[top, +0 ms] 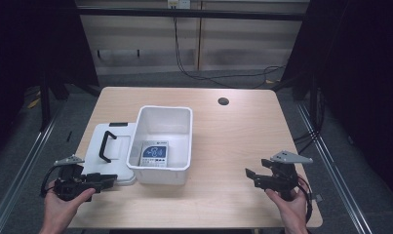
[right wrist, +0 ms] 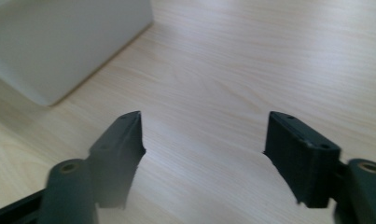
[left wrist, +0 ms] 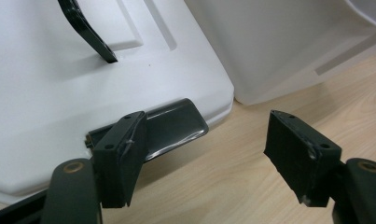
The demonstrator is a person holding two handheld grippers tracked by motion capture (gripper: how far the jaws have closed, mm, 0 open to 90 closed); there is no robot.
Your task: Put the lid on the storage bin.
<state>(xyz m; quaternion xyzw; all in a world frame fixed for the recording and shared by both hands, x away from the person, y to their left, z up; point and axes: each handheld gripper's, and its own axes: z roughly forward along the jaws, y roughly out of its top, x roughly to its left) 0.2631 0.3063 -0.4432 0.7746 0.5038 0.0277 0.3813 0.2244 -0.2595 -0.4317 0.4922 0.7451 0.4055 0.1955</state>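
White plastic lid (top: pixel 111 148) with a black handle (top: pixel 106 145) lies flat on the desk (top: pixel 233 146), touching the white bin's (top: pixel 162 141) left side. Left tongs (left wrist: pixel 202 156) spread beside its near latch (left wrist: pixel 169 127); right tongs (right wrist: pixel 202 156) spread, empty.

Plenty of bare table (top: pixel 233 146) on the right side, so the right gripper (top: pixel 252 176) with its jaws spread has nothing ahead of it until the white bin (top: pixel 162 141), which sits well off to its left. The left side is tighter: the white lid (top: pixel 99 151) lies flat right against the bin, and the left gripper (top: pixel 108 181), jaws apart, is at the lid's near corner by the black latch (left wrist: pixel 171 126). The lid's black handle (top: pixel 105 145) sticks up, and there's a strip of wood between the lid corner and the bin's front wall.
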